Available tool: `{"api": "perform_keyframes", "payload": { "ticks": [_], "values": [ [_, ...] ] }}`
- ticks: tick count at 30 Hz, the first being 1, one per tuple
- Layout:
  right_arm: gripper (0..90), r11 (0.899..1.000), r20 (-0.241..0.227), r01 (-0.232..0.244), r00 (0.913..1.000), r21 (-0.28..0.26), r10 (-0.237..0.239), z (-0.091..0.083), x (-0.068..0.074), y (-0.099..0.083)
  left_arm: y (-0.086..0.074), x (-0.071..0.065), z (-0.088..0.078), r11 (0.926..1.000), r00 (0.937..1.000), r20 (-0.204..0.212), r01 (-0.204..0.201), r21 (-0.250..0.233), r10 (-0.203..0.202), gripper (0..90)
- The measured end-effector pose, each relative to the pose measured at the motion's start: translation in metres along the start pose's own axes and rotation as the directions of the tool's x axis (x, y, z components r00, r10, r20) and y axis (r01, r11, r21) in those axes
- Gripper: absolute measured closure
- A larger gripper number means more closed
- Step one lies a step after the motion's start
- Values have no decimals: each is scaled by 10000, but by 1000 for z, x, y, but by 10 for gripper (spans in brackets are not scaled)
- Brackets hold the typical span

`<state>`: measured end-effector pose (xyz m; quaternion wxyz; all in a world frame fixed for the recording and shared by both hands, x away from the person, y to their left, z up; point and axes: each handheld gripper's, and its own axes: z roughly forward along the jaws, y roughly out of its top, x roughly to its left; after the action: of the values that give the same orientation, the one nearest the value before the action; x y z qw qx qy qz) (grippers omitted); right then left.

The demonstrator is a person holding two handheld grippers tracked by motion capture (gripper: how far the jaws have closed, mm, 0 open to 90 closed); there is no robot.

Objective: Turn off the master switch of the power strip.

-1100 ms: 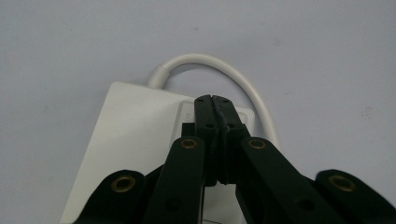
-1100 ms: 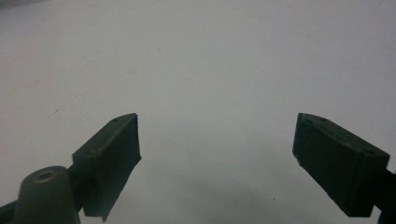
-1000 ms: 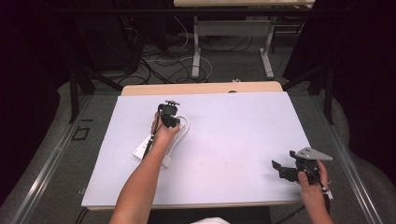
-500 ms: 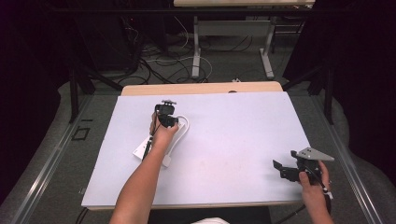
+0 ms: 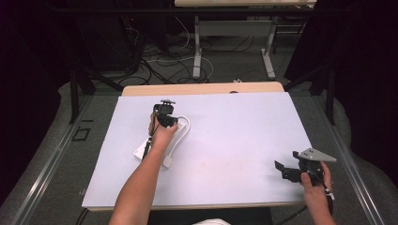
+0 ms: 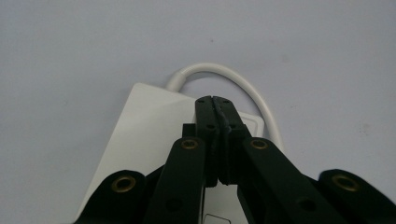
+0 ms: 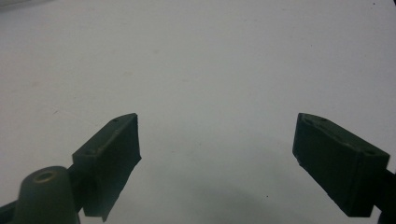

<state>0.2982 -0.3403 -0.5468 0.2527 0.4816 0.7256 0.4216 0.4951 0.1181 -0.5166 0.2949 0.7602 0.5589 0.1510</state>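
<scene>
A flat white rectangular device [image 6: 149, 126] lies on the table, and a white cable [image 6: 219, 72] loops out of its far end. In the high view the device [image 5: 140, 151] sits left of centre, its cable [image 5: 187, 127] curving round to a white plug [image 5: 167, 161]. My left gripper [image 6: 215, 99] hovers just over the device with its jaws pressed together and nothing visible between them; in the high view the left gripper [image 5: 164, 111] points away from the person. My right gripper [image 7: 217, 135] is held over bare table, jaws wide apart and empty. It [image 5: 280, 169] stays near the front right corner.
The pale lilac table top [image 5: 244, 126] rests on a wooden table [image 5: 202, 88]. Beyond the far edge are dark floor, loose cables [image 5: 164, 61] and metal table legs [image 5: 197, 56]. A grey plate [image 5: 315, 154] tops the right gripper.
The left gripper has edged slightly to the left over the device. The right hand has kept still.
</scene>
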Motion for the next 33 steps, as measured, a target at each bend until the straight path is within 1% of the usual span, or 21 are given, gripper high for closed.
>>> {"api": "perform_keyframes", "payload": {
  "ticks": [1,3,4,5,6,8,11,13,15,20,22,25,29,30,31,33],
  "values": [
    [144,10000,-5,-6,10000,-4,6,0,0,0,0,0,0,10000,10000,-5,96,0,-96,900],
    [144,10000,0,15,10000,-15,-15,0,0,0,0,0,-1,9999,9999,31,128,-73,-128,900],
    [143,9998,-73,193,9998,-9,-193,0,-2,0,0,0,-2,9999,9999,26,150,-79,-150,899],
    [144,9998,-71,176,9998,-7,-176,0,-2,1,1,1,-2,10000,10000,28,14,-53,-14,896],
    [143,9999,-70,103,9999,14,-103,0,-1,0,0,1,-3,9999,10000,42,85,-94,-85,894],
    [143,9998,-75,187,9998,15,-187,0,-1,1,0,1,-4,9999,10000,34,11,-113,-10,885],
    [144,9999,-78,142,9999,46,-142,0,-1,0,0,1,-6,9999,9999,102,68,-150,-67,871],
    [143,9999,-79,139,9999,61,-138,0,-1,0,0,1,-7,9996,9999,141,85,-269,-81,864],
    [143,9999,-80,145,9999,50,-145,0,-1,0,0,1,-9,9996,9999,140,-13,-274,17,853],
    [144,9999,-88,132,9999,52,-131,0,0,1,0,1,-11,9994,9998,214,28,-349,-20,822],
    [143,9999,-87,126,9999,61,-125,0,0,1,0,1,-13,9993,9997,212,-90,-351,97,813],
    [144,9999,-85,103,9999,61,-102,0,0,0,-1,0,-14,9991,9994,332,-4,-426,19,789],
    [144,9999,-73,125,9999,51,-125,0,0,0,-1,-1,-15,9990,9993,344,-105,-427,119,752],
    [144,9998,-83,212,9997,25,-212,0,-1,0,-1,-1,-16,9991,9993,363,-96,-412,111,746],
    [144,9999,-78,118,9999,56,-117,0,0,0,-1,-1,-16,9990,9991,432,-40,-453,60,743],
    [144,9999,-72,120,9999,47,-120,0,0,0,-1,-1,-17,9986,9989,444,-136,-503,158,725]
  ]
}}
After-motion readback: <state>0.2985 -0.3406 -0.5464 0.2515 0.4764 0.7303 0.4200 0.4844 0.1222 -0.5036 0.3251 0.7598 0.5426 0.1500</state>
